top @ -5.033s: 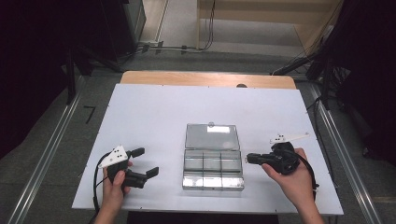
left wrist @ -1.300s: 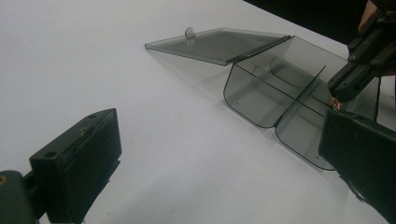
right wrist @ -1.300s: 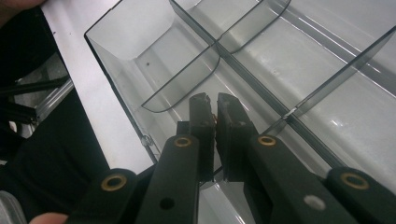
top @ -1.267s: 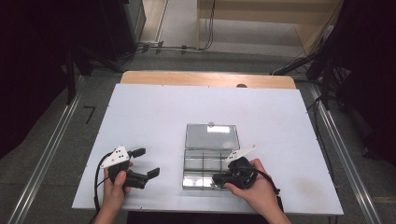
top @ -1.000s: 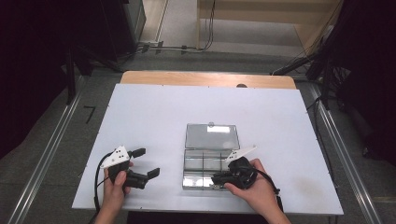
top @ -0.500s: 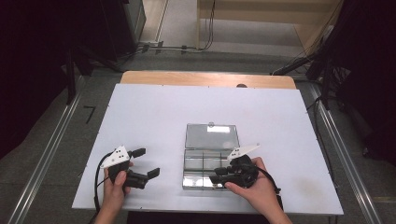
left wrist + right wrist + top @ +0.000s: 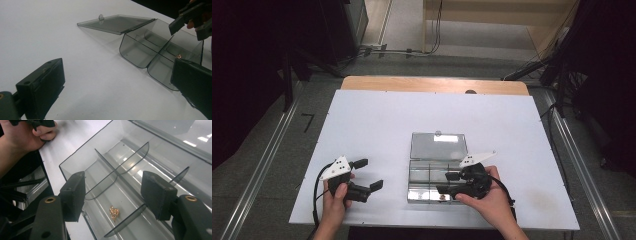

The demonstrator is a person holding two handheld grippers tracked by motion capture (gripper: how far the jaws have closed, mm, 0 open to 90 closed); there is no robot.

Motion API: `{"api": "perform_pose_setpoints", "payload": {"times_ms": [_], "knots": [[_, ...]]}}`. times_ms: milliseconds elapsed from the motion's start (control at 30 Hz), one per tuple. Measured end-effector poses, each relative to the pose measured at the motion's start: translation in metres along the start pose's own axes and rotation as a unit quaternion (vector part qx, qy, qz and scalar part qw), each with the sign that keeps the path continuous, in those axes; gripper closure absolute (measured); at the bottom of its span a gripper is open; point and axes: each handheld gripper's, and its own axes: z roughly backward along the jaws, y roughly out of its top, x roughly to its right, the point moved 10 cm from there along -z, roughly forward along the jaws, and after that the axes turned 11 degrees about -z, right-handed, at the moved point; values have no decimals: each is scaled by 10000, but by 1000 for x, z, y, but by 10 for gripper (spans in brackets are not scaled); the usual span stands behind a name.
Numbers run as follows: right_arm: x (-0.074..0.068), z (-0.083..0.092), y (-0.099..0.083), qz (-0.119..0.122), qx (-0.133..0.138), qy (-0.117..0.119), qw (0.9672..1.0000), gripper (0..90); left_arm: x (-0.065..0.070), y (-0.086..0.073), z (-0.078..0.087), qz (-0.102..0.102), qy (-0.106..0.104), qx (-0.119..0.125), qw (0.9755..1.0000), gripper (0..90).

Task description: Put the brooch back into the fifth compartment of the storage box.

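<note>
A clear grey plastic compartment box (image 7: 432,172) lies mid-table, its lid (image 7: 438,146) swung flat to the far side. My right gripper (image 7: 445,183) hovers open over the box's front row. In the right gripper view its jaws (image 7: 113,192) straddle a divided compartment that holds a small cluster of copper-coloured pieces (image 7: 114,213). My left gripper (image 7: 371,174) stands open to the left of the box, nothing between its jaws. The left gripper view (image 7: 117,82) shows the box (image 7: 150,50), its lid (image 7: 117,23) and the copper pieces (image 7: 179,56) beside one jaw.
The box sits on a white tabletop (image 7: 387,125) with a wooden strip (image 7: 432,85) along its far edge. The near table edge lies just below both hands. Dark floor, rails and cables surround the table.
My right gripper has come in from the right of the box to over its front row and has edged slightly since. The left gripper has stayed put.
</note>
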Motion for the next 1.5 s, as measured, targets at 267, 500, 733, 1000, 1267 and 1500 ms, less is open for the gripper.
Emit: {"api": "perform_pose_setpoints", "payload": {"times_ms": [267,500,733,1000,1267,1500], "knots": [[1,8,6,7,116,-20,9999,327,1,0,0,-20,-6,-16,10000,0],[8,11,10,-44,196,-175,9996,309,1,0,-1,-32,-6,-23,10000,0],[11,10,13,46,189,-287,9994,236,2,-1,-1,-37,6,-24,10000,0],[18,15,18,59,283,-343,9990,219,2,-1,-1,-52,18,-47,10000,0],[18,24,28,46,441,-184,9988,158,2,-1,-1,-49,31,-53,10000,0],[16,26,30,114,360,-144,9992,90,1,-1,0,-29,39,-39,10000,0]]}}
